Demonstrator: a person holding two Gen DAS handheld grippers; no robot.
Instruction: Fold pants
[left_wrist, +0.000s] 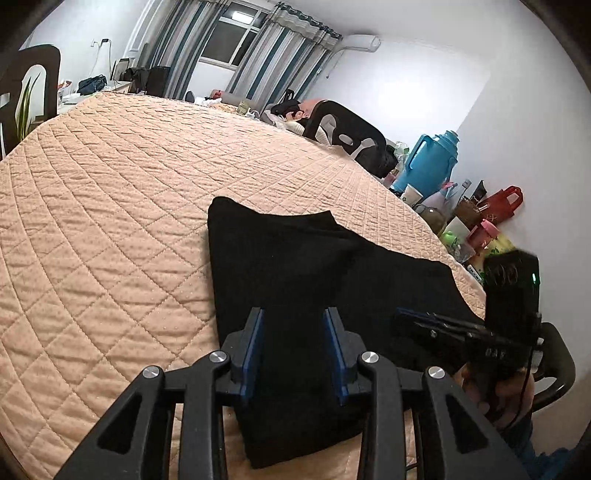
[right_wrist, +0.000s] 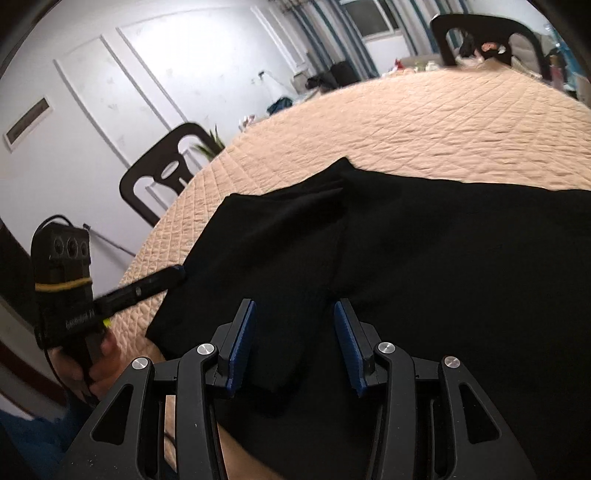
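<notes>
Left gripper (left_wrist: 295, 332) with black fingers and blue pads hangs parted over the black folded cloth pants (left_wrist: 314, 280), nothing pinched. Right gripper (right_wrist: 293, 332) gapes wide above the same cloth, gripping nothing. The pants lie flat on the peach quilted cover (left_wrist: 110, 203), near its edge.

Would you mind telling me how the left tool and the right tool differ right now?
The left tool has a narrower gap between its blue pads; the right tool stands wider. The left tool sits at the black pants' narrow end; the right tool sits over their broad part. Both are open and grip nothing.
</notes>
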